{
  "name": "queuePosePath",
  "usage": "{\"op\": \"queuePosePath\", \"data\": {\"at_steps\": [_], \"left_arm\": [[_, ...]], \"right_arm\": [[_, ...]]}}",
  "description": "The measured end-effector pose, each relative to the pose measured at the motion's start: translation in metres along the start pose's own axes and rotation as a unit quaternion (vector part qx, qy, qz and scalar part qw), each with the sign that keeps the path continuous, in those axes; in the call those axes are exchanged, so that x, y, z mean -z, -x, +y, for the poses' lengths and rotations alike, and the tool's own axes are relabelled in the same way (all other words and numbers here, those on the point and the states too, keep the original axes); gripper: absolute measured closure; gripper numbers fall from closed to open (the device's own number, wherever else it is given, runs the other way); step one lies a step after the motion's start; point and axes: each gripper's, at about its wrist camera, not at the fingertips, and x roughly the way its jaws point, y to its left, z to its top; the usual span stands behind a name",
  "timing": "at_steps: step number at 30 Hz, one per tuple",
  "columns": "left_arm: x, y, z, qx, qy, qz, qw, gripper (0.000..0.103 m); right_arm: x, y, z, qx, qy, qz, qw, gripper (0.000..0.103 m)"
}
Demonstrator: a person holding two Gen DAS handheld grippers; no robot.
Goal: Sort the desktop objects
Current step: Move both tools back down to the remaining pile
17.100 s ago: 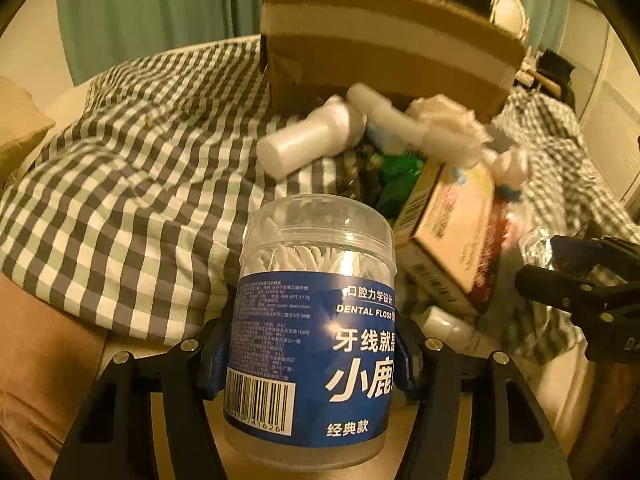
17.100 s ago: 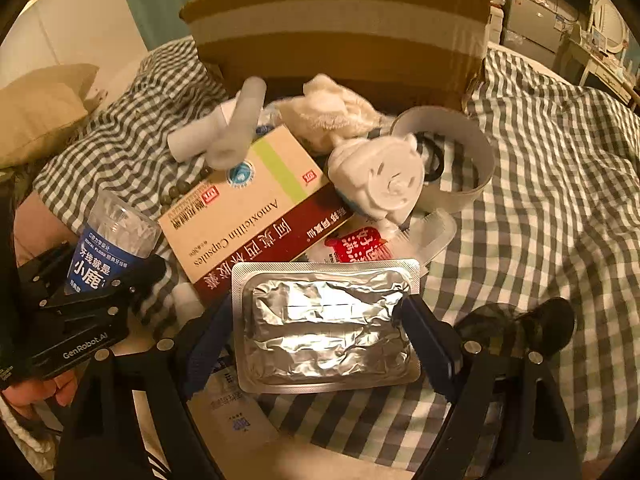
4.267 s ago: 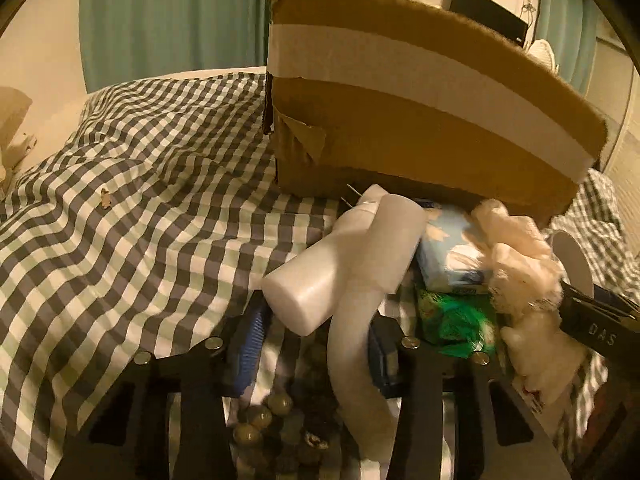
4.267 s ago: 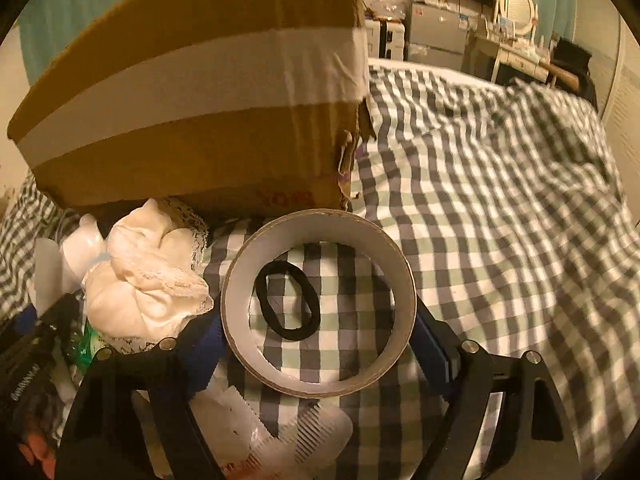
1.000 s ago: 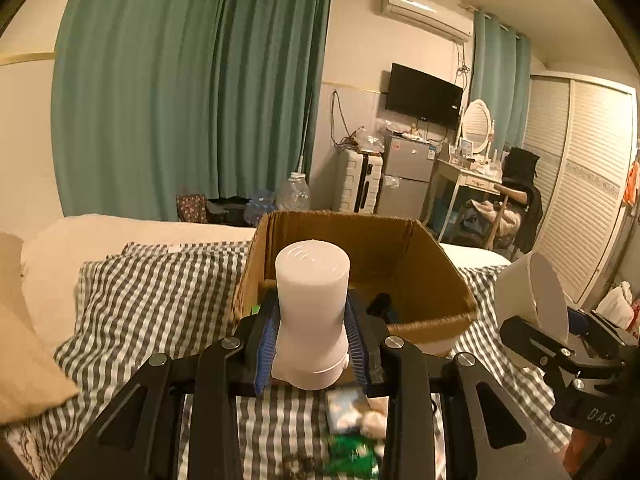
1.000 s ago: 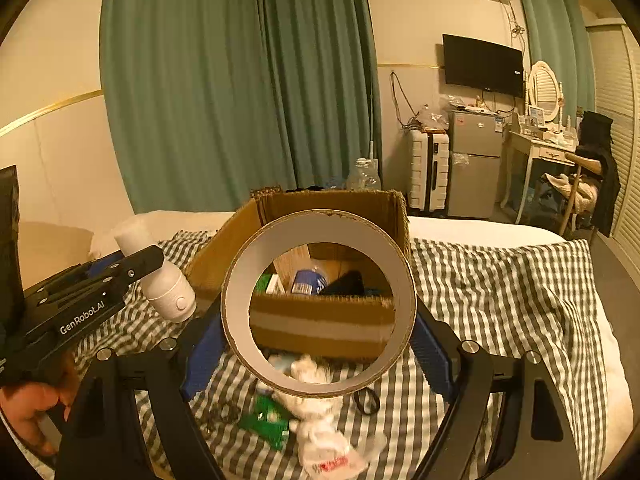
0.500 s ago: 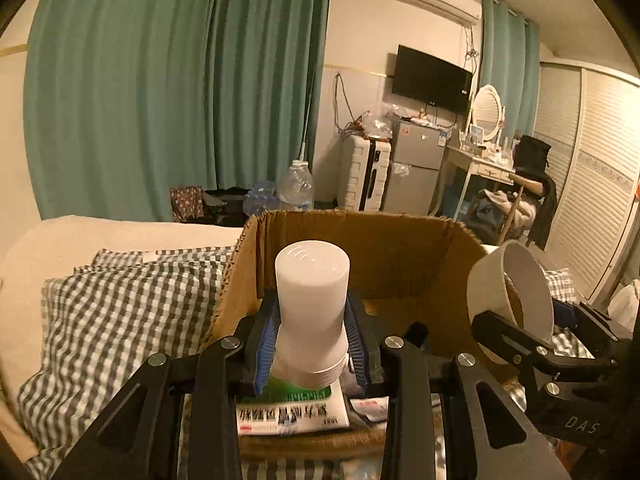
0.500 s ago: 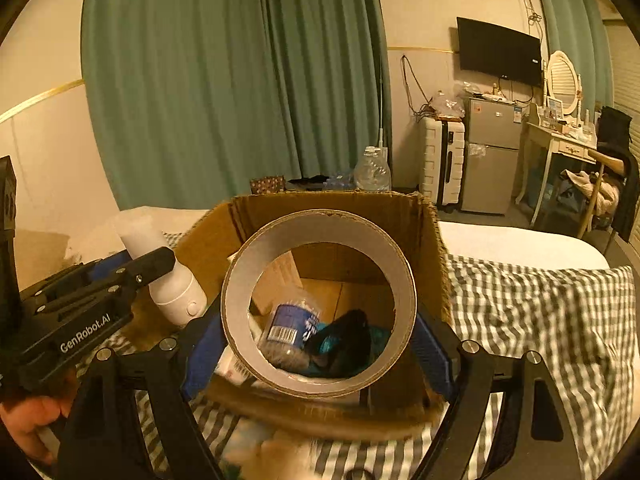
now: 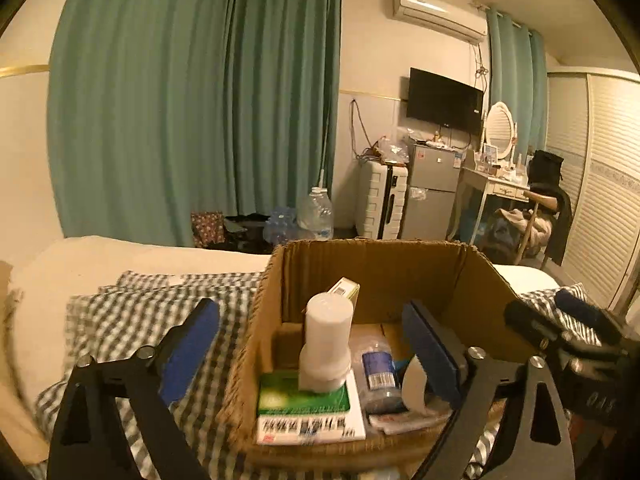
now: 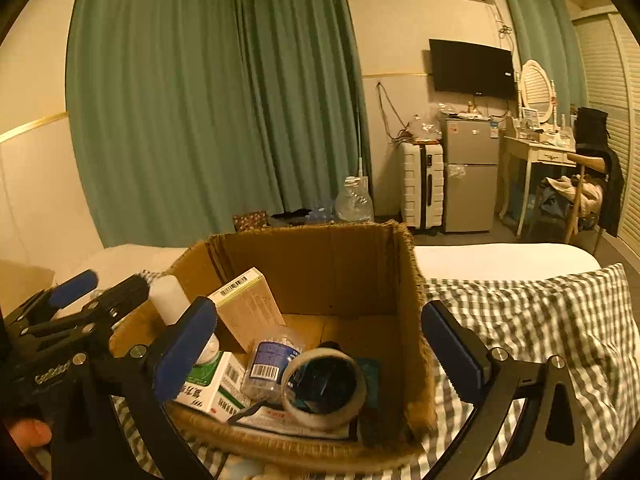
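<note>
An open cardboard box [image 9: 380, 268] [image 10: 320, 256] stands on the checked bedspread. A white bottle [image 9: 327, 344] stands upright inside it on a green-and-white medicine box [image 9: 308, 408]. A tape roll [image 10: 325, 388] lies in the box beside the dental floss jar [image 10: 272, 362] and a tan carton [image 10: 250, 308]. My left gripper [image 9: 316, 348] is open and empty above the box, its jaws either side of the bottle without touching. My right gripper [image 10: 318, 348] is open and empty above the tape roll.
The checked bedspread [image 10: 540, 320] surrounds the box. Beyond the bed are green curtains [image 9: 200, 100], a white suitcase [image 10: 422, 184], a small fridge [image 10: 470, 176], a water jug [image 10: 354, 200] and a dressing table [image 10: 540, 152].
Both grippers have opened. The white bottle has left the left gripper and stands in the box. The tape roll has left the right gripper and lies in the box.
</note>
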Motion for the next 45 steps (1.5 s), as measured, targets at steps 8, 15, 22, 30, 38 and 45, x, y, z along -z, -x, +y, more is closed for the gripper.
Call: {"op": "queuePosePath", "data": {"at_steps": [8,15,22,30,38,45], "left_arm": [[-0.005,0.075,-0.001,0.002,-0.02,0.018,0.9996,0.0],[0.015,0.129,-0.01,-0.01,-0.041,0.042,0.9982,0.0],[0.049,0.159,-0.006,-0.001,-0.008,0.057,0.9984,0.0],[0.094,0.157,-0.003,0.005,0.021,0.051,0.9985,0.0],[0.159,0.119,0.012,-0.001,0.051,0.097,0.994,0.0],[0.188,0.087,0.01,-0.014,0.021,0.138,0.9901,0.0]], "right_arm": [[-0.003,0.094,0.011,0.018,0.017,-0.021,0.999,0.0],[0.009,0.151,0.021,0.022,0.025,-0.016,0.999,0.0],[0.041,0.176,0.026,0.021,0.031,0.008,0.999,0.0],[0.092,0.167,0.017,0.029,0.01,0.039,0.999,0.0],[0.149,0.124,0.009,0.042,0.029,0.086,0.995,0.0],[0.166,0.099,0.011,0.037,0.036,0.118,0.992,0.0]]}}
